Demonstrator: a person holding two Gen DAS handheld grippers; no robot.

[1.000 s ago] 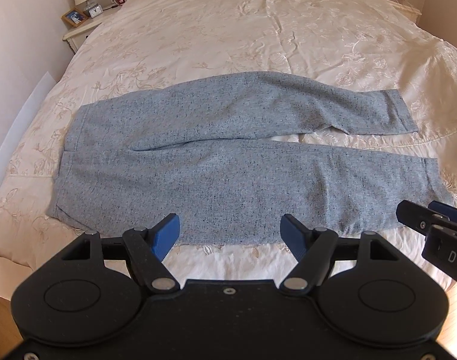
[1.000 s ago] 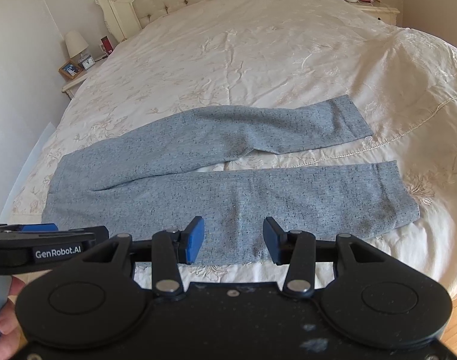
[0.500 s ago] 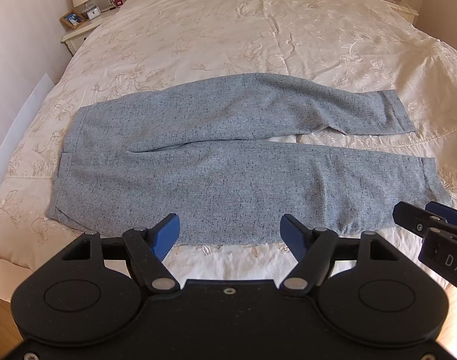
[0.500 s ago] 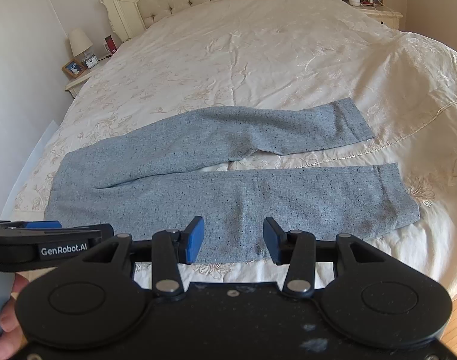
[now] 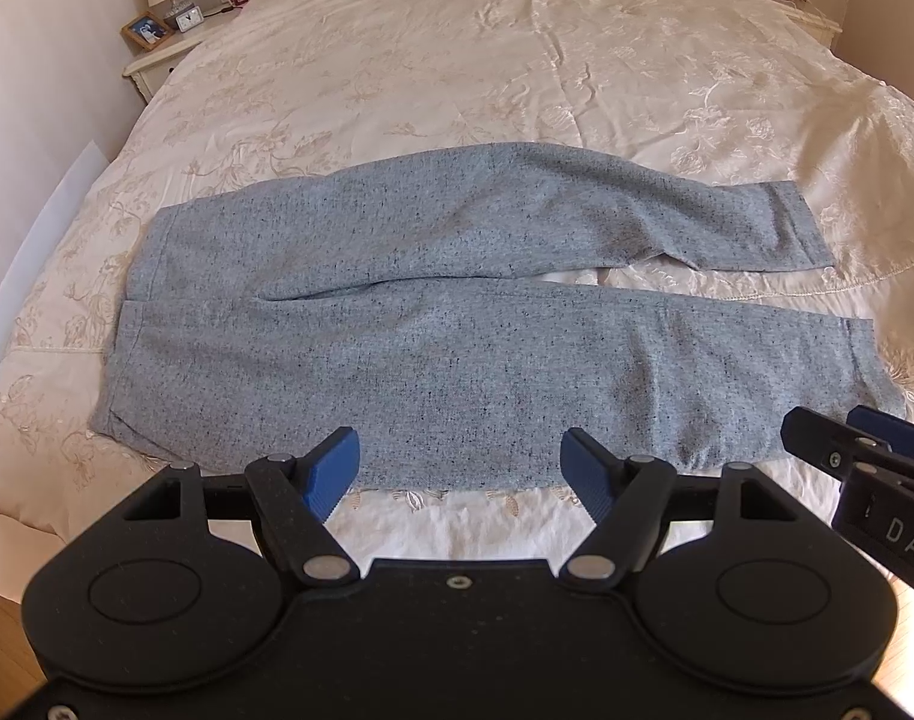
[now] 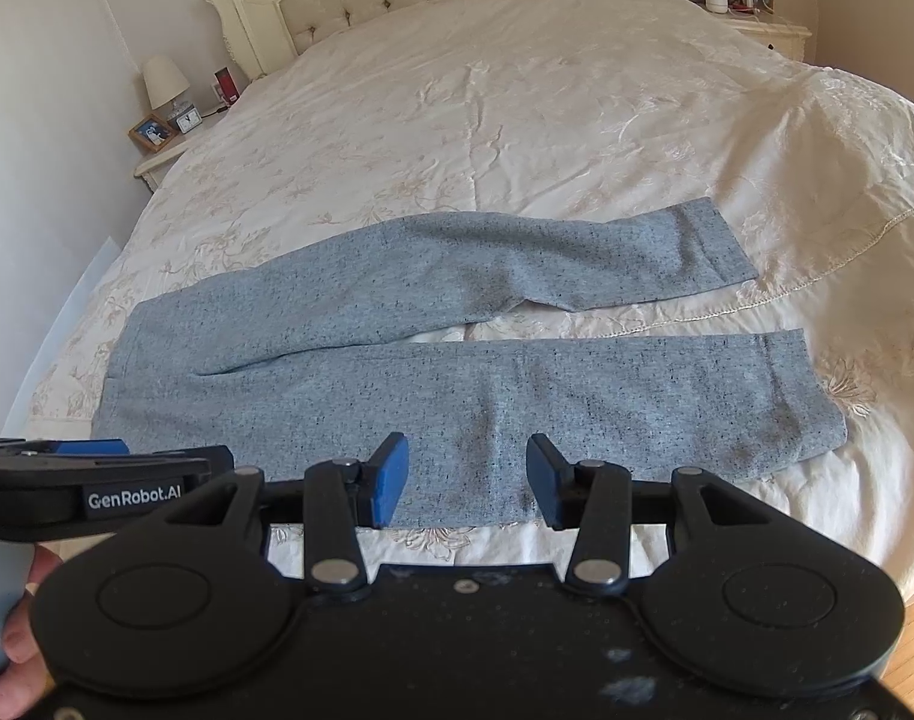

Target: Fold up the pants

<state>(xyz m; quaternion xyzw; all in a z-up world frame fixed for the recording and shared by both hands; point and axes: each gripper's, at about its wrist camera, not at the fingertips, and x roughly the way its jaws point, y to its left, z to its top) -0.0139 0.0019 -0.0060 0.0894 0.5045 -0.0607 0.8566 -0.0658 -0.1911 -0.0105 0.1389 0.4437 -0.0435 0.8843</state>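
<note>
The left hand-held gripper [image 5: 460,468] hangs with its blue pads spread wide and nothing between them, above the near edge of the grey pants [image 5: 457,324]. The right hand-held gripper [image 6: 467,480] is likewise spread and empty. The pants lie flat on the cream bedspread [image 5: 517,60], legs extending right, waistband left.

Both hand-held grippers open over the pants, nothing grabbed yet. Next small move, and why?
Probably lower both onto the near edge of the speckled grey-blue knit pants and pinch it. The pants lie flat and unfolded on the cream embroidered bedspread, legs apart, waistband to the left. The left hand-held gripper and right hand-held gripper hover just above that near edge, jaws open and empty, so it looks the closest grasp for folding leg onto leg.
</note>
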